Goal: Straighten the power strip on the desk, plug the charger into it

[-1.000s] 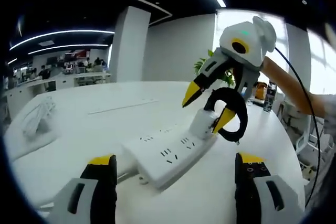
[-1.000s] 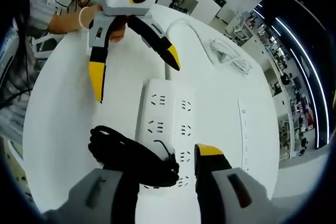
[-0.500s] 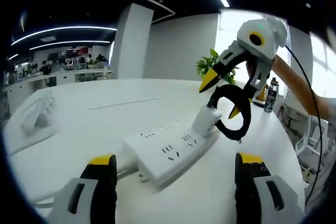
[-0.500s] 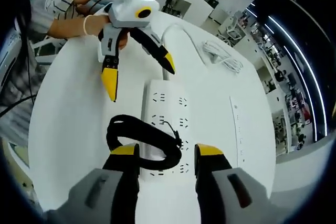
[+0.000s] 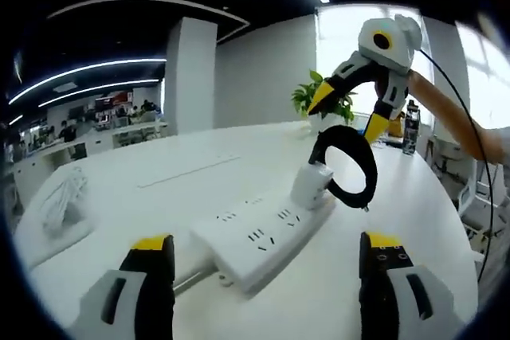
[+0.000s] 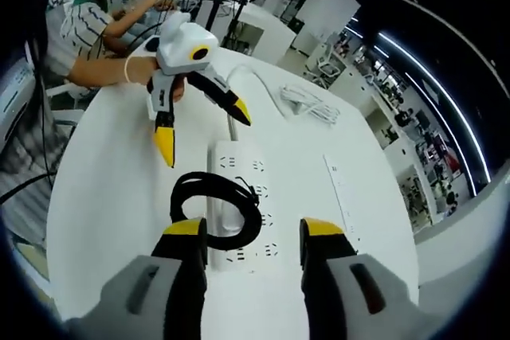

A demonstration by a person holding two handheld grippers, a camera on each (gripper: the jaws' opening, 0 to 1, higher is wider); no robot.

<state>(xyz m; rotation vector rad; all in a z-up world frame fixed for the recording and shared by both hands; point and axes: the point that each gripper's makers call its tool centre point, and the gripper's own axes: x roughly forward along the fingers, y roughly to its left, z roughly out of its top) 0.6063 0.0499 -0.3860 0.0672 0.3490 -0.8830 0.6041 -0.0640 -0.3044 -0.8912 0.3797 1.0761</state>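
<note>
The white power strip lies on the round white desk. A white charger stands plugged into its far end, and its black cable curls in a loop above it. My right gripper hangs open over the charger, apart from it. In the right gripper view, the strip and cable loop lie just ahead of my right gripper. My left gripper is open above the strip's near end, holding nothing; the left gripper is held by a hand.
A coiled white cable lies on the desk beyond the strip's white cord. A long flush slot runs along the desk. A person in a striped shirt stands at the desk's edge. A plant stands behind.
My right gripper has let go around the charger and cable and risen away from them. The charger stays in the strip. The left gripper stays open by the near end.
</note>
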